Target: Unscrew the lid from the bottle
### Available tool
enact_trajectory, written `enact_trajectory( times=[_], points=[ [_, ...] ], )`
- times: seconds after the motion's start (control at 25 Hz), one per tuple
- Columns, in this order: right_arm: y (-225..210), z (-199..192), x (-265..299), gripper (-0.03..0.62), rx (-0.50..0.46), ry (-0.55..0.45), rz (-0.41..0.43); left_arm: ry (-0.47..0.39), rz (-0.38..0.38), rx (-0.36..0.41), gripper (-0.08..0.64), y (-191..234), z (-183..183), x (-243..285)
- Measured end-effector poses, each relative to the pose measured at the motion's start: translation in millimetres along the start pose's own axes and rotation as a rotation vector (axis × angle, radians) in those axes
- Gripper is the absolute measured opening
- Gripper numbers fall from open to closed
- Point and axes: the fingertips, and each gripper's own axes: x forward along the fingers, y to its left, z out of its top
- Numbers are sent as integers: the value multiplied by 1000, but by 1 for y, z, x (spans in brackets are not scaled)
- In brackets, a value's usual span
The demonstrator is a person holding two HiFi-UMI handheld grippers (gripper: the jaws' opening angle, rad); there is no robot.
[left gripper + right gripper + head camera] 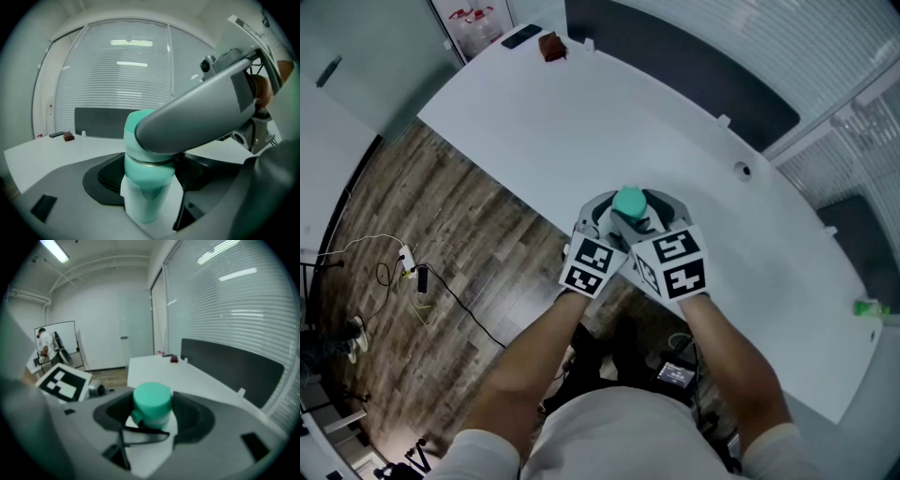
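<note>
where the two meet at the near edge of the tabletop, the left hand-held gripper stands with its jaws spread wide, one dark pad on each side of the body of the teal bottle. slivers of white show low down between pads and bottle, so it has no grip on it. the right hand-held gripper comes in higher and from the other side. its jaws are closed on the teal lid, which sits snug between its two dark pads. in the left gripper view one grey jaw of the right hand-held gripper crosses in front of the lid and hides most of it. the lid is on the bottle, with a thin metal-coloured ring just under it. a black strap hangs from the neck and loops outward. the bottle stands upright on the white tabletop, close to the curved edge nearest the person, whose forearms reach down to both grippers in the head view. at the far end of the tabletop, well apart from the bottle, lie a small red-brown object and, just beside it, a flat black one. a small green thing shows by the tabletop's right-hand end. a dark panel runs along the far edge, and a wood-pattern floor with cables lies to the left.
</note>
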Motion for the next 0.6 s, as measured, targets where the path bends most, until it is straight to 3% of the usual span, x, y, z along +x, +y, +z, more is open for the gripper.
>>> enact_trajectory(
  times=[0.28,0.48,0.6],
  points=[
    [0,-4,-5,281,-132,8,159,53,-216,87,322,-13,-2,3],
    [2,-6,-6,281,-225,56,212,89,-360,126,322,-19,-3,3],
    [4,-7,-6,281,-250,75,210,98,-385,138,322,-20,-3,2]
  ],
)
